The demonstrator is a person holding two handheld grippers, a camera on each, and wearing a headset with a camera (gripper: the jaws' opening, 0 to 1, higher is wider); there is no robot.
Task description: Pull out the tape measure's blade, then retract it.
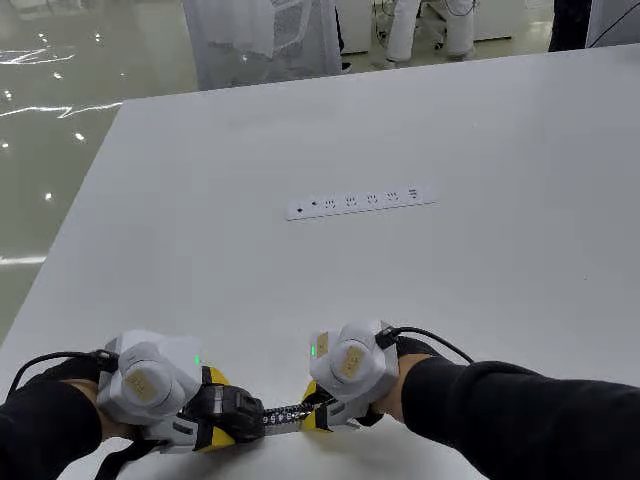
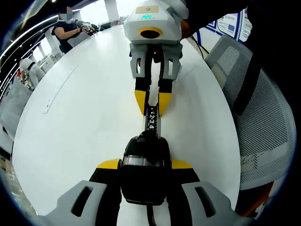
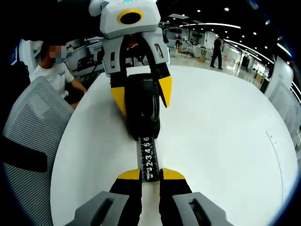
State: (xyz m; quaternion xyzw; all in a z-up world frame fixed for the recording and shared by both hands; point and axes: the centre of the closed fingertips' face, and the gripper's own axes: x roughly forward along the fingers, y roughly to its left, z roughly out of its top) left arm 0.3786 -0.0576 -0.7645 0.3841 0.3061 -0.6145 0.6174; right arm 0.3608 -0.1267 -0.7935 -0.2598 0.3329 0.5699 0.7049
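Note:
A black tape measure (image 2: 145, 165) sits clamped between the yellow-tipped jaws of my left gripper (image 2: 143, 164), at the near edge of the white table. Its black case (image 3: 142, 106) faces me in the right gripper view, and it lies low at the table's front edge in the head view (image 1: 232, 410). A short length of blade (image 3: 147, 157) with white numbers runs out of it. My right gripper (image 3: 150, 175) is shut on the blade's end. In the head view the left gripper (image 1: 215, 420) and right gripper (image 1: 312, 410) stand a few centimetres apart, joined by the blade (image 1: 283, 413).
A white power strip (image 1: 360, 202) lies mid-table, well beyond the grippers. The table's front edge (image 1: 300, 470) is right under my hands. A grey mesh chair (image 2: 263, 117) stands close to the table. Other people sit and stand in the room beyond.

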